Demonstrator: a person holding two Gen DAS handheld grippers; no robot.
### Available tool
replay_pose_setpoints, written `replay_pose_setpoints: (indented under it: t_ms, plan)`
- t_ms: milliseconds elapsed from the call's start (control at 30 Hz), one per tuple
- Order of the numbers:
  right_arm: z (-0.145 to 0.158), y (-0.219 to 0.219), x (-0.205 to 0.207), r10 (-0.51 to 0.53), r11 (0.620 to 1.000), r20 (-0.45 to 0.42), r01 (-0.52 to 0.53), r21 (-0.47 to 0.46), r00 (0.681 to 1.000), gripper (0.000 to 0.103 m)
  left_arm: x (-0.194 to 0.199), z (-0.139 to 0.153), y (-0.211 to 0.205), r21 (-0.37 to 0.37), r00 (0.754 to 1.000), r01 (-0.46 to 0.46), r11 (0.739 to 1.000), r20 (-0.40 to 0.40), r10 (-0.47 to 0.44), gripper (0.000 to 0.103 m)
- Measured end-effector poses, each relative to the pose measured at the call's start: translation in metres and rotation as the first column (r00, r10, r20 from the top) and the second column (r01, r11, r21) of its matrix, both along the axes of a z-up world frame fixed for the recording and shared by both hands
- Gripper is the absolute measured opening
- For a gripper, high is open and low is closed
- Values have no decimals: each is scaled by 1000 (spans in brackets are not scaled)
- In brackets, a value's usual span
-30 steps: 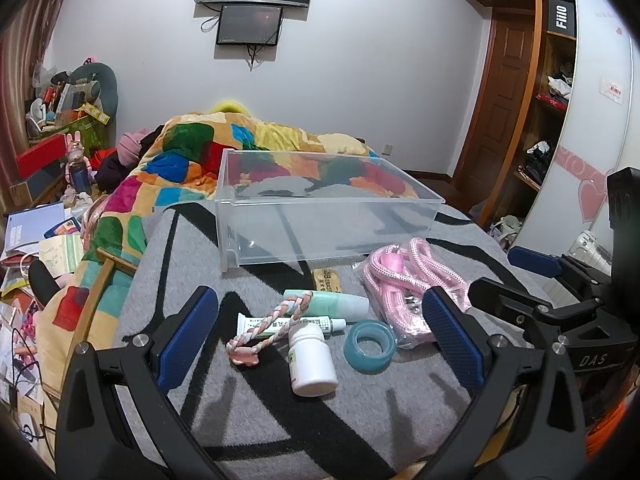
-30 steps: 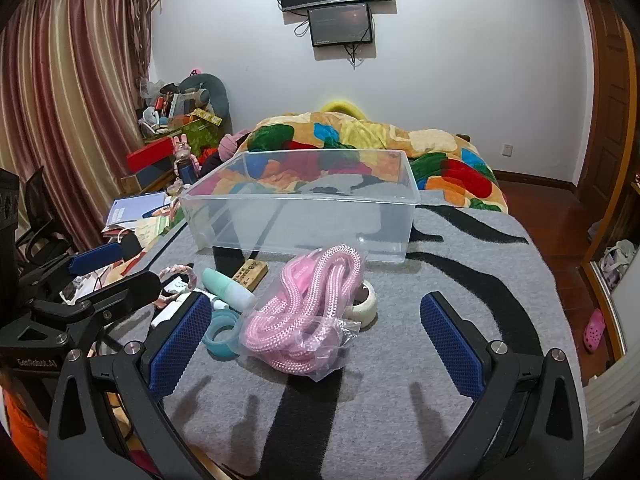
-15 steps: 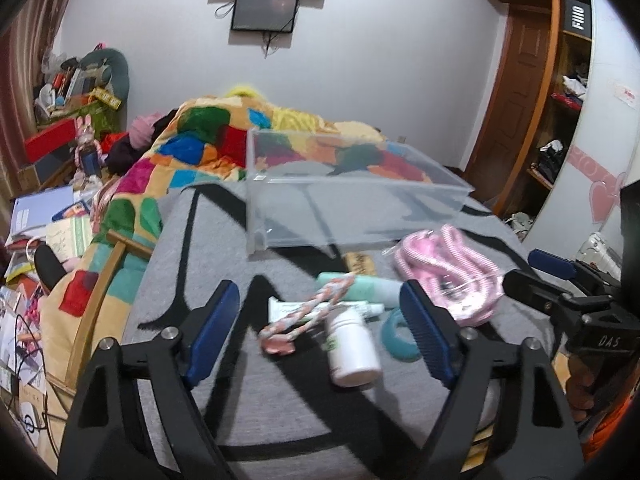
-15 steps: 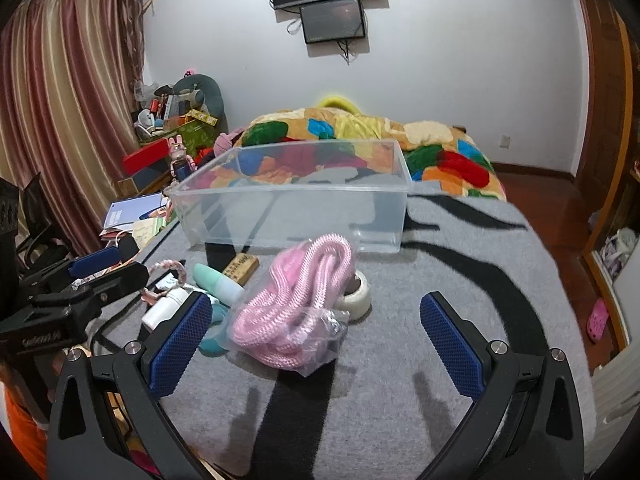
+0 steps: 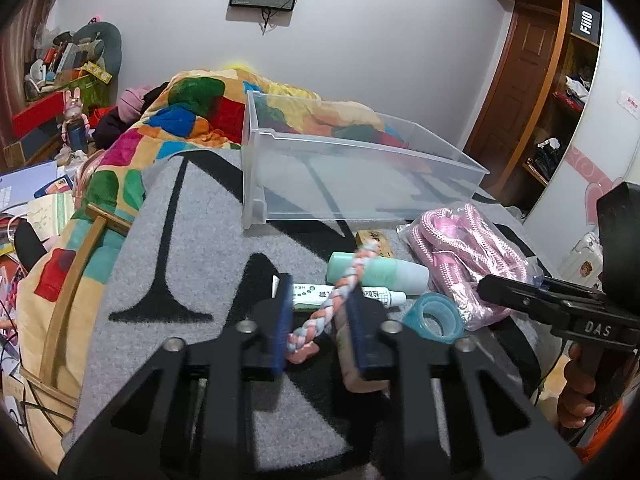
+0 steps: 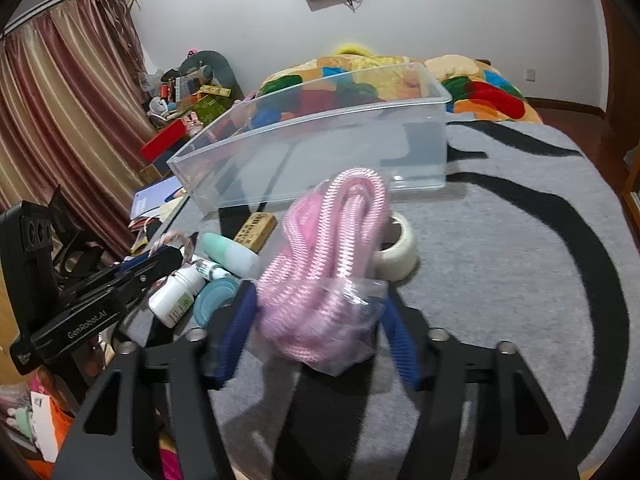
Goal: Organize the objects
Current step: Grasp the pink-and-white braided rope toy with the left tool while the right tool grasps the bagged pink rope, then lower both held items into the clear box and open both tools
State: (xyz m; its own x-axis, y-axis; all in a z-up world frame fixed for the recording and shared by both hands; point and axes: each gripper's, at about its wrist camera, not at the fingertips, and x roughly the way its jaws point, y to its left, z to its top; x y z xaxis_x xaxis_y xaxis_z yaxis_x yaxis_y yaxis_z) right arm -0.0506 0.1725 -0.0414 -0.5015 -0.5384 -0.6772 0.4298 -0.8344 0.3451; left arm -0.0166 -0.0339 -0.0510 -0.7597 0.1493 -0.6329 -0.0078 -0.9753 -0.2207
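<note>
Left gripper (image 5: 318, 326) pinching braided cord (image 5: 340, 294); right gripper (image 6: 320, 334) clamping rope bag (image 6: 324, 280); both for clear bin (image 6: 320, 152) ahead.

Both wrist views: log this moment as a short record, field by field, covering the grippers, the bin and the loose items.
left gripper: fingers closed around the braided cord
right gripper: fingers closed on the bagged pink rope
clear bin: on the grey rug, nothing visible inside
loose items by the left gripper: white pill bottle, teal tape ring, mint tube, ointment tube
behind the rope: white tape roll, small tan box
</note>
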Motion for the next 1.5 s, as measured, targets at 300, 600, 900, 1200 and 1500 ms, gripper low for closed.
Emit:
replay_pose_setpoints:
  t_ms: [300, 600, 900, 1200, 1500]
  plan:
    - [14, -1, 11, -12, 999, -94, 14, 30, 996, 26, 3, 10, -7, 12, 1000, -17, 1000, -15, 17, 7]
    - [40, -2, 21, -8, 999, -184, 16, 38, 983, 22, 7, 39, -3, -49, 998, -4, 999, -63, 1, 7]
    - [75, 7, 15, -17, 1000, -245, 11, -25, 969, 21, -12, 68, -8, -49, 995, -2, 999, -97, -3, 7]
    - [113, -1, -16, -43, 999, -333, 31, -44, 942, 21, -55, 100, -7, -76, 991, 12, 997, -129, -22, 7]
    - [103, -38, -90, -32, 999, -282, 42, 30, 959, 21, -131, 84, 0, -165, 1000, -7, 986, -24, 3, 7]
